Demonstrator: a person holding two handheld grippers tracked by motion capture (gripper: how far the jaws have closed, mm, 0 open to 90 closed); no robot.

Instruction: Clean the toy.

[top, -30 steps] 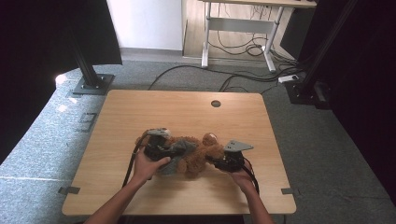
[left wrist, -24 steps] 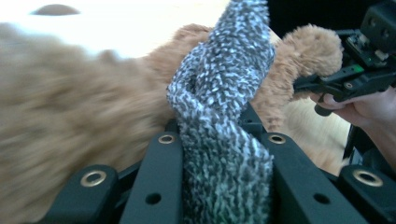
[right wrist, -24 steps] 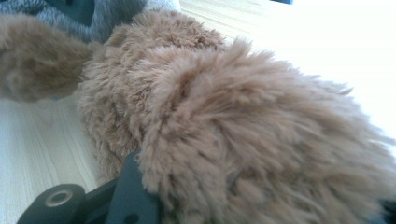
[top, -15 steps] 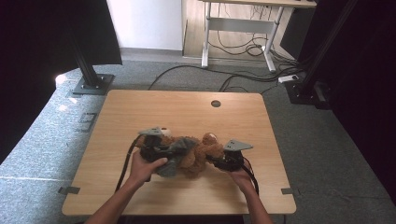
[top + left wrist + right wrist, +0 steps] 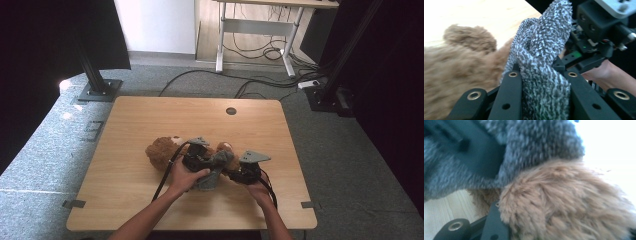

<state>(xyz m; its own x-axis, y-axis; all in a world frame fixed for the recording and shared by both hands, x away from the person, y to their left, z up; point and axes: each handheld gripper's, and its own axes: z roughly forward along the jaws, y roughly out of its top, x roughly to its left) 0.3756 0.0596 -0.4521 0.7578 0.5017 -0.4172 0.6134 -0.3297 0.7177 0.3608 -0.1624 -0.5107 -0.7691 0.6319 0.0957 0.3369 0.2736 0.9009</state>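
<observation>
1. Grey knitted cloth (image 5: 541,62) sits clamped between our left gripper's (image 5: 199,159) jaws, mid-table near the front edge, against the brown plush toy (image 5: 162,150).
2. Our right gripper (image 5: 245,170) bites brown fur, jaws closed on the toy.
3. We judge the cloth partly pulled free; full separation remains.
4. Hard to read: the toy's shape under the grippers, and how the cloth attaches.
</observation>
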